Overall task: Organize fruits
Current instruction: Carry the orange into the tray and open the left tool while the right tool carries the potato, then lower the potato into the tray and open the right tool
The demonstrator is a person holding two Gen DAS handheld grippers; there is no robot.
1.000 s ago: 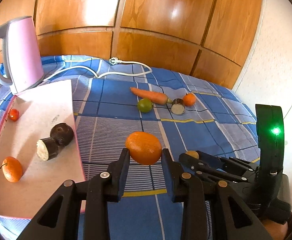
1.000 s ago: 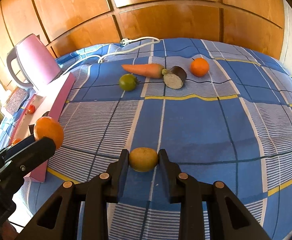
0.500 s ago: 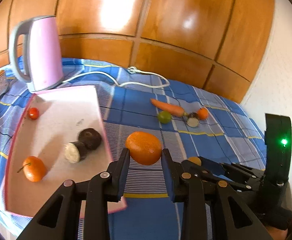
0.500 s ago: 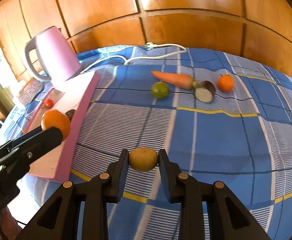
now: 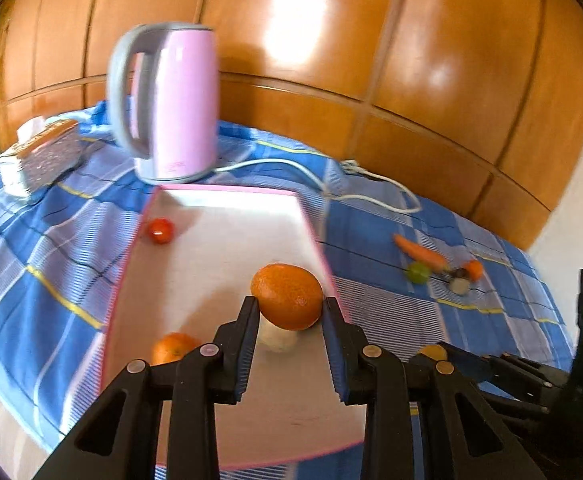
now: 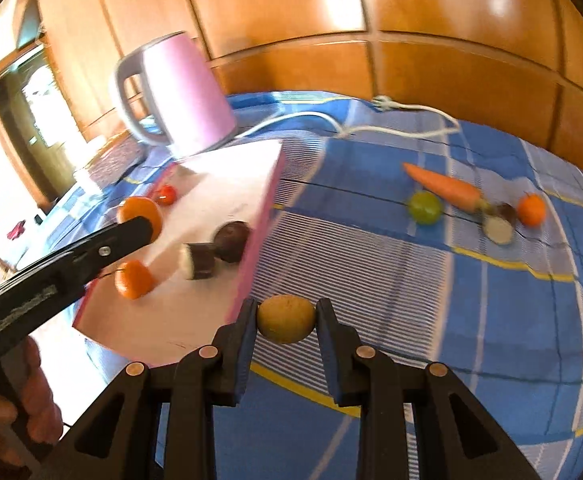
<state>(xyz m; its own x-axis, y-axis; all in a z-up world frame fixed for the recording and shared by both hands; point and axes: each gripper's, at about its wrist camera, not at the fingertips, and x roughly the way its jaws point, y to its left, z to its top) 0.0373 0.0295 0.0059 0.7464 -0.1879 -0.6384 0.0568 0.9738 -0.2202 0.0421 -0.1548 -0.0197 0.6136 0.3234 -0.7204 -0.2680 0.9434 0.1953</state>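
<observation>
My left gripper (image 5: pixel 289 312) is shut on a large orange (image 5: pixel 286 296) and holds it in the air over the pink tray (image 5: pixel 219 248). On the tray lie a small red tomato (image 5: pixel 160 231), a small orange (image 5: pixel 170 347) and a pale cut piece (image 5: pixel 277 338) partly hidden behind the held orange. My right gripper (image 6: pixel 287 318) is shut on a small yellow-brown fruit (image 6: pixel 286 319), above the blue checked cloth just right of the tray's edge (image 6: pixel 257 236). In the right wrist view the left gripper (image 6: pixel 133 220) hangs over the tray with its orange (image 6: pixel 139 212).
A pink kettle (image 5: pixel 167 108) stands behind the tray, its white cord (image 5: pixel 311 176) trailing right across the cloth. A carrot (image 6: pixel 441 186), a green fruit (image 6: pixel 424 207), a dark cut piece (image 6: pixel 499 226) and a small orange (image 6: pixel 531 209) lie at the far right. A person's hand (image 6: pixel 7 400) shows at lower left.
Both grippers have swung left toward the tray, each keeping its fruit. The left gripper's orange, earlier over the cloth, now hangs over the tray.
</observation>
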